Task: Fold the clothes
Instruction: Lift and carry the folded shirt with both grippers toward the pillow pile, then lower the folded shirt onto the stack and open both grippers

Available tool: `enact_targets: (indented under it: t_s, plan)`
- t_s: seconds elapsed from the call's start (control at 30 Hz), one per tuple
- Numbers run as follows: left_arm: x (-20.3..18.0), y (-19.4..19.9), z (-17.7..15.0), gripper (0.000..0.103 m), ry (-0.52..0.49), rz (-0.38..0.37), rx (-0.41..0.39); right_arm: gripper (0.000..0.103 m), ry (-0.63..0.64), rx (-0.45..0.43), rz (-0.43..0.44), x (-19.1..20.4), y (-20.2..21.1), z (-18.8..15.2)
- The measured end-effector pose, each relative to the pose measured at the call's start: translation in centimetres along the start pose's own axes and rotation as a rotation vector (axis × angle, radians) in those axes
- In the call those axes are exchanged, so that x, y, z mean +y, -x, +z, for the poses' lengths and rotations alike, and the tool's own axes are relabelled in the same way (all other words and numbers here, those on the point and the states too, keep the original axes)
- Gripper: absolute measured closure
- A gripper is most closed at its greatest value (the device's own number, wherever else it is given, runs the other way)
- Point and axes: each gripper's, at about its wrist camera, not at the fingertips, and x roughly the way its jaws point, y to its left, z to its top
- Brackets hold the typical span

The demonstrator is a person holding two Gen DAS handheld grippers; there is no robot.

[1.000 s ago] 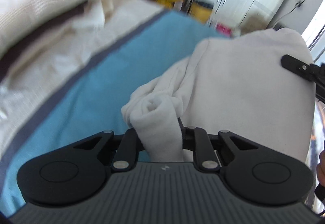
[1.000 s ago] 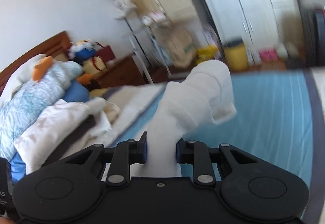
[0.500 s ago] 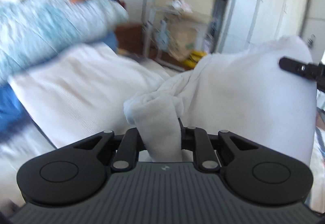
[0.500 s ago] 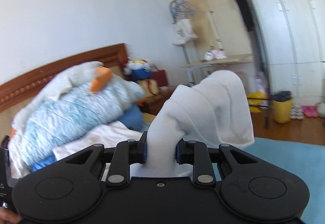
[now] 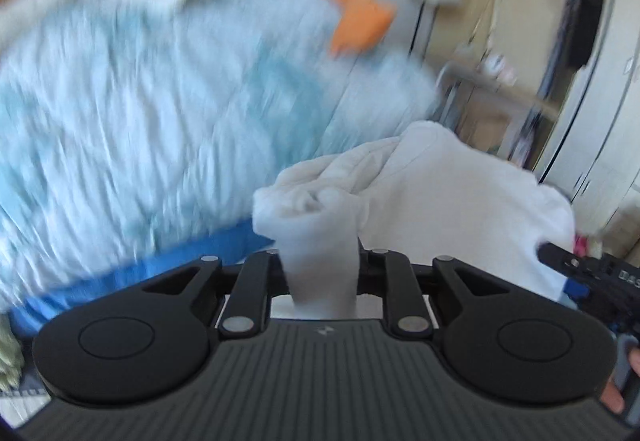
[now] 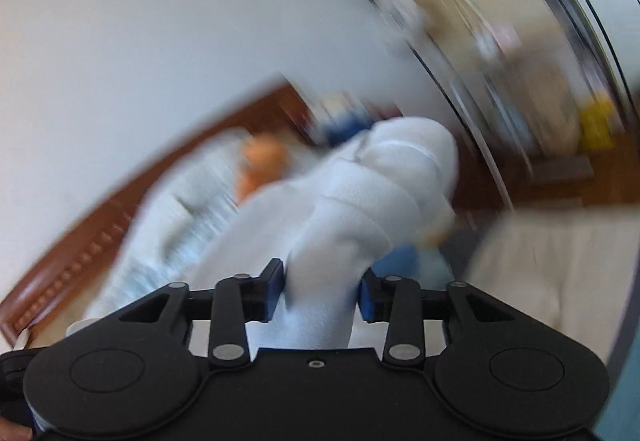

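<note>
Both your left gripper (image 5: pixel 320 273) and right gripper (image 6: pixel 322 293) pinch bunched white garment (image 5: pixel 460 209); soft, light, floppy, so grip its corners.

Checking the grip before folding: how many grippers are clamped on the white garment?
2. The left gripper pinches one bunched end of the garment; the right gripper pinches another.

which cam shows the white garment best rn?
Left wrist: the white garment spreads from the left hand-held gripper across to the right hand-held gripper. Right wrist shows only a blurred bunch in its shut jaws.
</note>
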Motion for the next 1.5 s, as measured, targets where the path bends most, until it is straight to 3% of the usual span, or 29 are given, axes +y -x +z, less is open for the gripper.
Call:
enact_targets:
  t_s: [0.07, 0.1, 0.17, 0.27, 0.33, 0.43, 0.5, 0.53, 0.57, 0.63, 0.73, 0.8, 0.9, 1.0, 1.07, 1.2, 1.43, 1.47, 1.5]
  plan:
    - [1.9, -4.0, -2.1, 0.082, 0.058, 0.067, 0.068, 0.057, -0.125, 0.077, -0.047, -2.0, -1.9, -2.7]
    - [2.7, -5.0, -2.8, 0.082, 0.091, 0.074, 0.076, 0.057, -0.165, 0.091, -0.029, -2.7, -2.1, -4.2]
    - [4.0, -5.3, -3.9, 0.082, 0.166, 0.044, 0.053, 0.056, -0.207, 0.108, 0.029, -3.3, -1.9, -6.8]
    - [4.1, -4.5, -3.6, 0.080, 0.174, 0.005, 0.055, 0.046, -0.251, 0.117, 0.100, -3.2, -0.9, -9.5]
    - [3.9, -3.9, -3.2, 0.080, 0.168, -0.020, 0.061, 0.040, -0.219, 0.122, 0.111, -2.4, -1.0, -10.5]
    - [3.7, -2.8, -2.6, 0.081, 0.158, -0.058, 0.070, 0.039, -0.100, 0.098, 0.049, -0.7, -2.0, -10.7]
    - [3.5, -2.2, -2.3, 0.089, 0.152, -0.083, 0.076, 0.037, -0.079, 0.076, 0.027, -0.5, -3.5, -10.0]
    - [3.5, -1.8, -2.1, 0.091, 0.148, -0.096, 0.079, 0.048, -0.071, 0.072, 0.023, -0.6, -4.3, -9.5]
    - [3.4, -1.5, -1.9, 0.091, 0.145, -0.109, 0.082, 0.067, -0.051, 0.067, 0.031, -0.5, -4.8, -8.8]
    - [3.2, -0.8, -1.5, 0.091, 0.138, -0.134, 0.088, 0.073, -0.009, 0.018, 0.041, 0.5, -3.8, -7.7]
    - [3.0, 0.2, -0.9, 0.090, 0.128, -0.172, 0.096, 0.073, 0.073, -0.071, 0.019, 2.7, -0.6, -6.8]
    - [2.5, -0.8, -1.7, 0.090, 0.086, -0.138, 0.167, 0.072, 0.083, -0.068, -0.018, 3.3, 0.6, -7.0]
    - [2.4, -3.1, -4.0, 0.083, 0.039, -0.098, 0.235, 0.069, 0.033, 0.089, -0.093, 0.6, -0.9, -8.3]
    - [1.6, -1.9, -5.0, 0.076, -0.040, -0.060, 0.181, 0.067, -0.069, 0.129, -0.069, -2.5, -0.9, -9.6]
    - [0.9, -1.0, -5.5, 0.071, -0.095, -0.027, 0.141, 0.067, -0.048, 0.129, -0.054, -2.6, -0.4, -9.5]
    - [-0.3, -0.7, -6.4, 0.071, -0.161, 0.038, 0.109, 0.068, 0.024, 0.139, -0.063, -1.6, -0.2, -9.2]
    - [-0.5, -0.3, -6.1, 0.070, -0.176, 0.035, 0.099, 0.070, 0.066, 0.162, -0.068, -1.2, 0.5, -9.2]
    - [-0.5, -0.1, -6.0, 0.070, -0.181, 0.038, 0.094, 0.068, 0.071, 0.163, -0.078, -1.2, 0.6, -9.0]
    - [-0.4, 0.3, -5.9, 0.070, -0.187, 0.046, 0.088, 0.059, 0.074, 0.160, -0.090, -1.3, 0.6, -8.8]
